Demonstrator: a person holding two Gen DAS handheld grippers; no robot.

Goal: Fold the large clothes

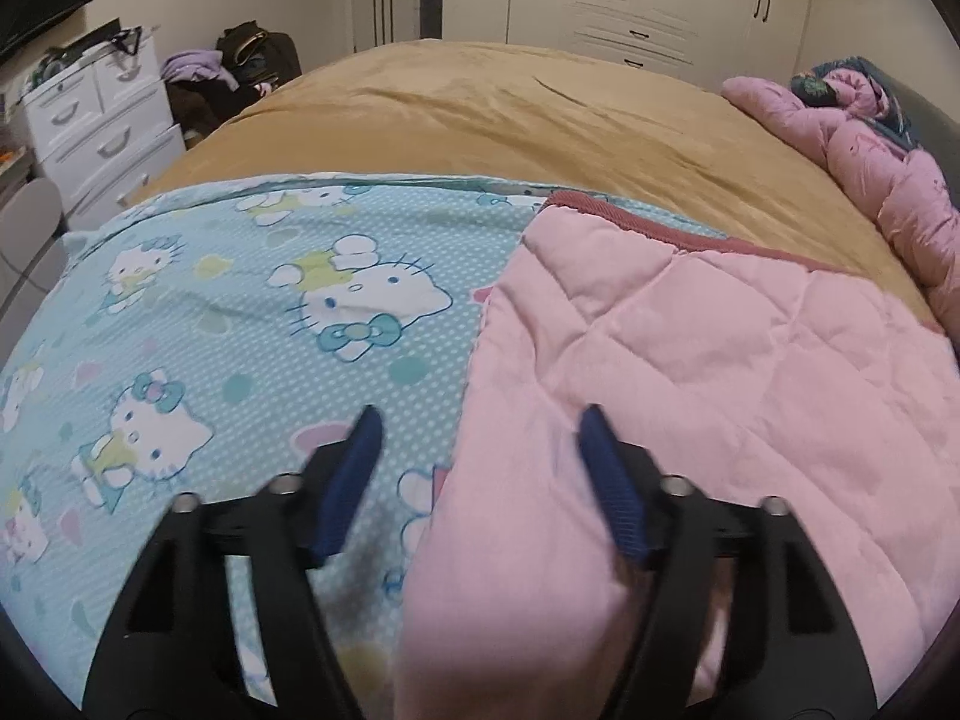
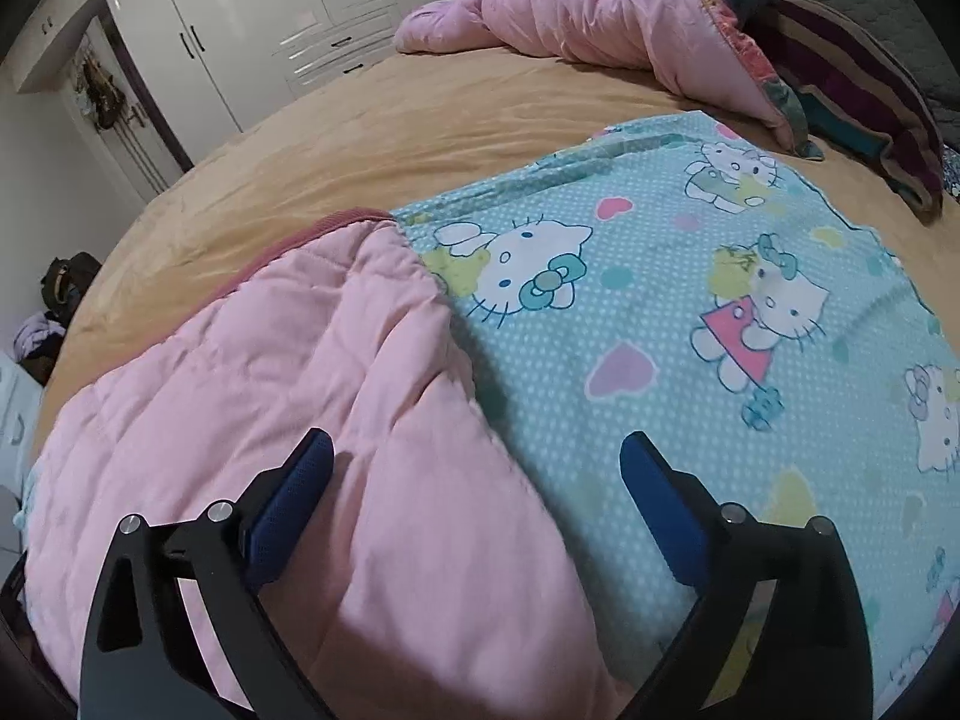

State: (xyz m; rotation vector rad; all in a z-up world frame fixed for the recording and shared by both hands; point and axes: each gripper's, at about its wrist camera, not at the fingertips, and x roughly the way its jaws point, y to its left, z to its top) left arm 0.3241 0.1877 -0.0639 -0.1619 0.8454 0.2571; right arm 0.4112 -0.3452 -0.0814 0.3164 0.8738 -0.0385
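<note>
Tan bed cover (image 1: 480,114) spread ahead of both tools, holding everything. On it, quilt laid flat: blue cartoon-cat printed side (image 1: 252,312) up, pink quilted side (image 1: 690,372) folded over onto it. In left view, pink flap under and right of the tool; in right view the flap (image 2: 270,372) sits under and left of the tool, printed side (image 2: 690,312) ahead-right. Bunched pink duvet (image 2: 570,6) far ahead, well apart (not part of this fold, looks like).

Left gripper (image 1: 480,426) jaws wide, nothing between pads, fold edge directly below the gap. Right gripper (image 2: 474,450) jaws wide too, empty, straddling the same edge.

Reads as one fold just laid and let go. Next move likely calls for regrasping an edge or corner of the doubled quilt near the tools, both pinching through both layers, then carrying it across evenly for the second fold.
</note>
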